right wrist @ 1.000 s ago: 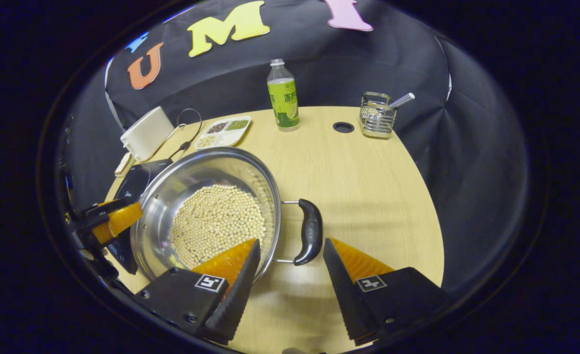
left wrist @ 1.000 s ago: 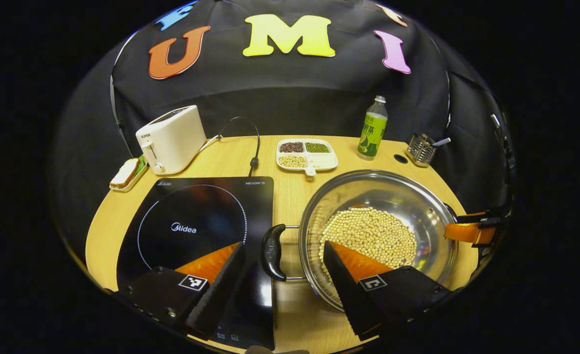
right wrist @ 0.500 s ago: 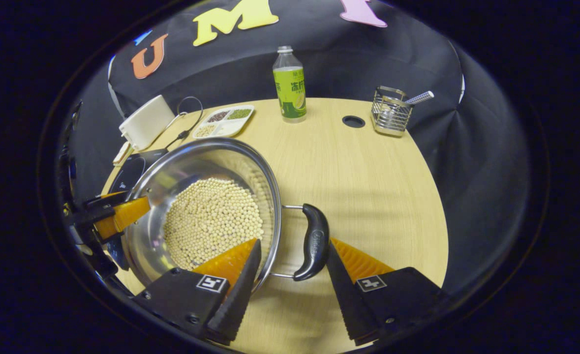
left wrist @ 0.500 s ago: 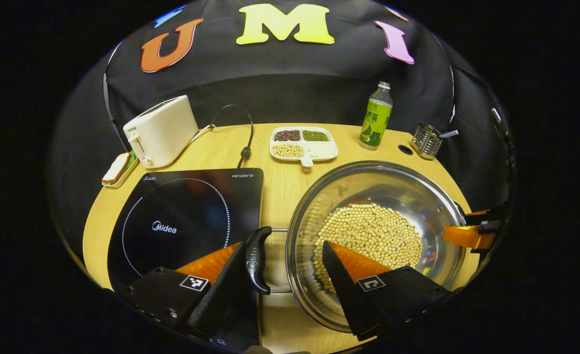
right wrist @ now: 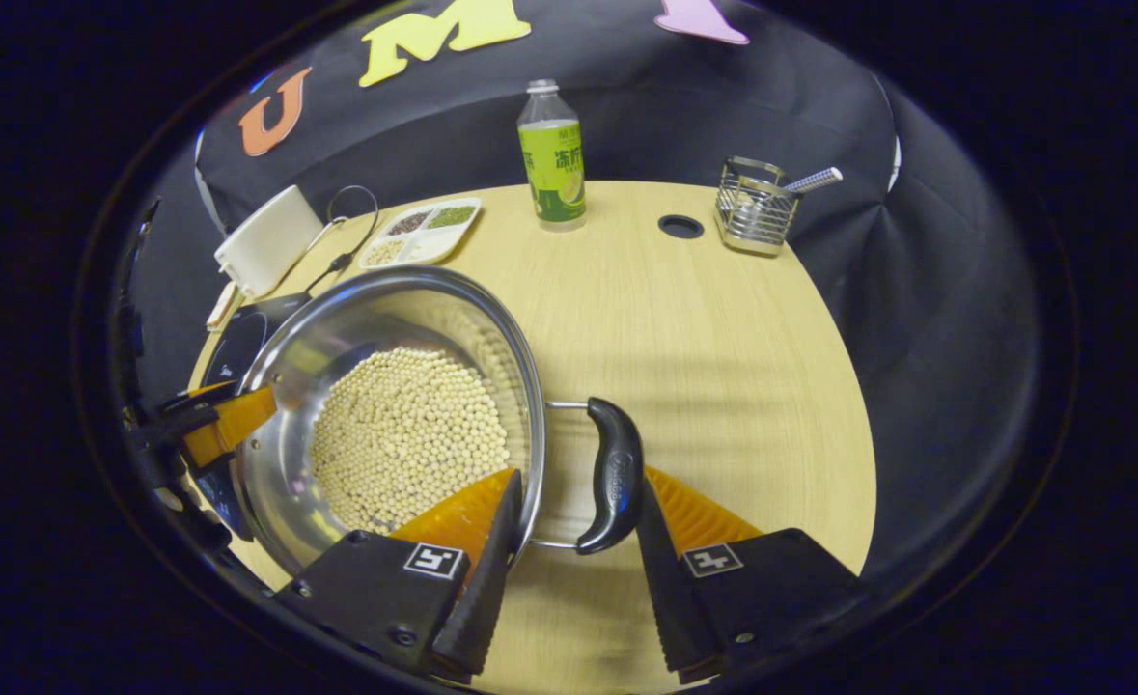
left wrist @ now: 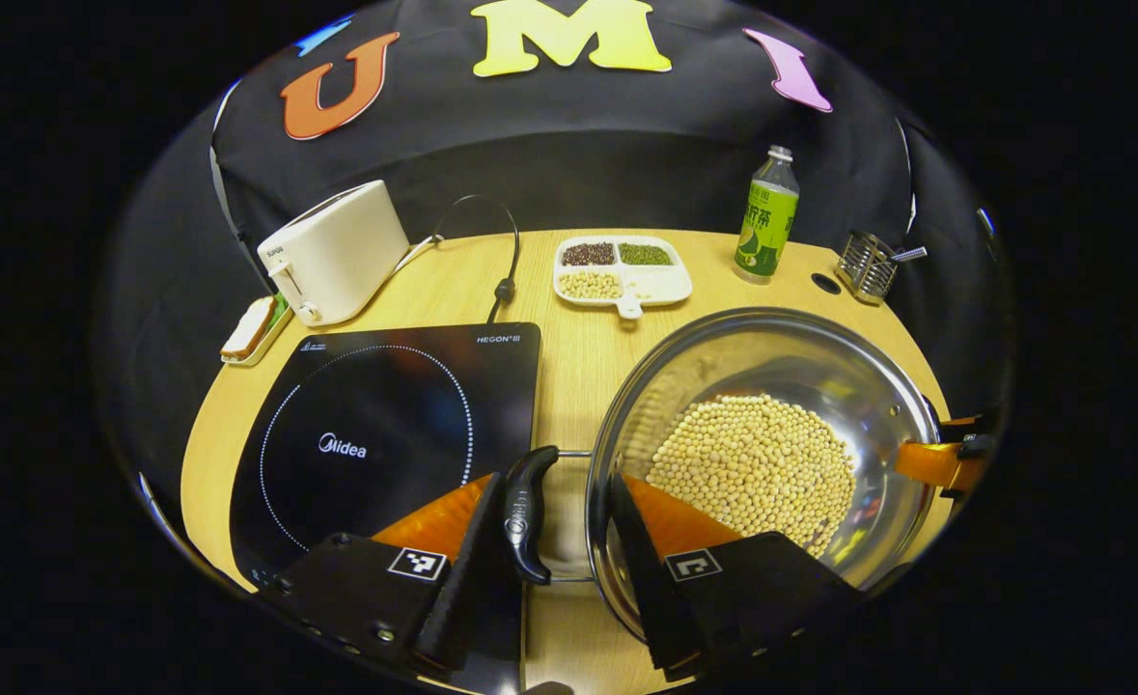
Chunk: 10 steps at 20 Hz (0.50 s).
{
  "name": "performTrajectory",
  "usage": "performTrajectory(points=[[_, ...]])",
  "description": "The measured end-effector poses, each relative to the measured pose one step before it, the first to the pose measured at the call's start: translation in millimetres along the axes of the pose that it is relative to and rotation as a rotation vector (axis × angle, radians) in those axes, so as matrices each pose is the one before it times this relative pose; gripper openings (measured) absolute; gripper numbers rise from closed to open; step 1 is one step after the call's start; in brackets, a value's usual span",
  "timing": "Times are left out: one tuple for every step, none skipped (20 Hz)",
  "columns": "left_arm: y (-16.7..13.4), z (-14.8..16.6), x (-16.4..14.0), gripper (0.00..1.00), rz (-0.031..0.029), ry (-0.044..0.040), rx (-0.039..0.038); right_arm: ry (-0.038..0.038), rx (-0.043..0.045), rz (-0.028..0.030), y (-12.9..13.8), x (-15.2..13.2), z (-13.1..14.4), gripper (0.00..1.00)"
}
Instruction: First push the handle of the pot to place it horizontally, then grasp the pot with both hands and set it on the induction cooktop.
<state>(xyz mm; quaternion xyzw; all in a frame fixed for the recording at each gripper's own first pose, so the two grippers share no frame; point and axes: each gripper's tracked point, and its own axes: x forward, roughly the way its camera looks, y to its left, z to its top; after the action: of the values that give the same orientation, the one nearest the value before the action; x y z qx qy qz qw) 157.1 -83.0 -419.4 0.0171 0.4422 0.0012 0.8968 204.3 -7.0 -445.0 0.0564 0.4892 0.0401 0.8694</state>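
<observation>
As jaws narrowed since 0.5 s ago; L gripper (left wrist: 549, 541) | R gripper (right wrist: 573, 536) | each straddles pot (left wrist: 771, 386) handle, not yet clamped

In the left gripper view the pot (left wrist: 771, 454) sits on the table (left wrist: 578, 357), just right of the cooktop (left wrist: 385, 434), with beans (left wrist: 752, 468) lying in it. The pot's near handle (left wrist: 528, 502) sticks out toward the cooktop — between the left gripper's (left wrist: 554, 569) two fingers. Behind the cooktop stands a toaster (left wrist: 337, 251); a divided tray (left wrist: 622, 270) lies behind the pot, a bottle (left wrist: 766, 227) to its right. In the right gripper view the other handle (right wrist: 612, 473) lies between the right gripper's (right wrist: 573, 569) fingers — a wire holder (right wrist: 752, 208) stands far back, right of the bottle.
</observation>
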Motion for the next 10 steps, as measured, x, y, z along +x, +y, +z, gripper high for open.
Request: performTrajectory(points=[[0.05, -0.88, 0.22, 0.67, 0.00381, 0.01207, -0.00912, 0.00347, -0.00369, -0.00520, -0.02, 0.41, 0.53, 0.66], [-0.30, 0.37, 0.27, 0.67, 0.00259, 0.00373, -0.00566, 0.00008, 0.00008, 0.00322, 0.40, 0.25, -0.20, 0.65], [0.29, 0.37, -1.29, 0.66, 0.00167, 0.00269, 0.00196, -0.00279, 0.00186, 0.00922, 0.39, -0.26, 0.42, 0.65], [0.25, -0.17, 1.67, 0.66, 0.00042, -0.00060, 0.00284, -0.00551, 0.00874, 0.00774, 0.07, -0.52, 0.61, 0.63], [0.20, -0.61, -1.14, 0.65, -0.00152, -0.00054, -0.00081, -0.00538, 0.00831, 0.00281, -0.28, 1.22, -0.65, 0.63], [-0.73, 0.57, -0.44, 0.65, -0.00122, -0.00170, -0.00248, -0.00389, 0.00177, -0.00010, -0.11, 0.35, 0.96, 0.61], [-0.29, 0.40, 0.92, 0.63, -0.00037, 0.00030, 0.00525, -0.00117, 0.00436, -0.00172, 0.13, -1.26, 0.07, 0.60], [0.08, 0.00, 0.36, 0.62, 0.00130, -0.00036, 0.00221, -0.00454, 0.00662, -0.00320, 0.55, 0.42, 0.55, 0.57], [-0.33, -0.45, -1.80, 0.71, 0.00003, 0.00118, 0.00635, 0.00317, -0.00425, -0.00293, 0.66, -1.04, -0.19, 0.55], [-0.40, 0.93, -0.88, 0.69, -0.00268, 0.00064, 0.00344, 0.00424, 0.01256, -0.00112, -0.19, -1.05, -2.41, 0.54]])
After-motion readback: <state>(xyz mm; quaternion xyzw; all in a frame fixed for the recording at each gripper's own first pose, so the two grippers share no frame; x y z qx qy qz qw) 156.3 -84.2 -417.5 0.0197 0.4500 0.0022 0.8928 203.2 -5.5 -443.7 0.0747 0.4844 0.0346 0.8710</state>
